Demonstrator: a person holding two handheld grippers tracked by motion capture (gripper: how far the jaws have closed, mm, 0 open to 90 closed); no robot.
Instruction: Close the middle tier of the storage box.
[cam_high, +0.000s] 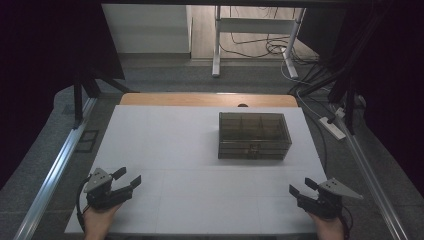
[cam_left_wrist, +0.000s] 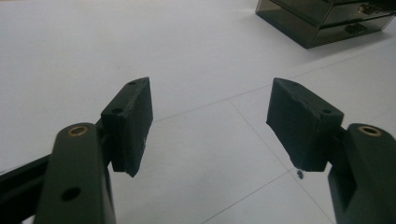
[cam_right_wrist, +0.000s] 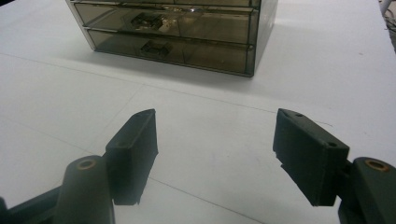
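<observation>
A smoky see-through box with drawers (cam_high: 254, 135) stands on the white table (cam_high: 175, 150), right of centre toward the far side. Its drawer fronts face me in the right gripper view (cam_right_wrist: 173, 28), and its corner sits at the top right of the left gripper view (cam_left_wrist: 327, 21). My left gripper (cam_high: 127, 177) rests at the table's near left corner, jaws wide apart with nothing between them (cam_left_wrist: 210, 121). My right gripper (cam_high: 302, 187) sits at the near right corner, also open and holding nothing (cam_right_wrist: 215, 149).
A wooden strip (cam_high: 210, 99) edges the table's far side. Metal rails (cam_high: 55, 170) run along both sides of the table. Beyond it stand a white desk frame (cam_high: 255, 30) and loose cables (cam_high: 320, 95) on the floor.
</observation>
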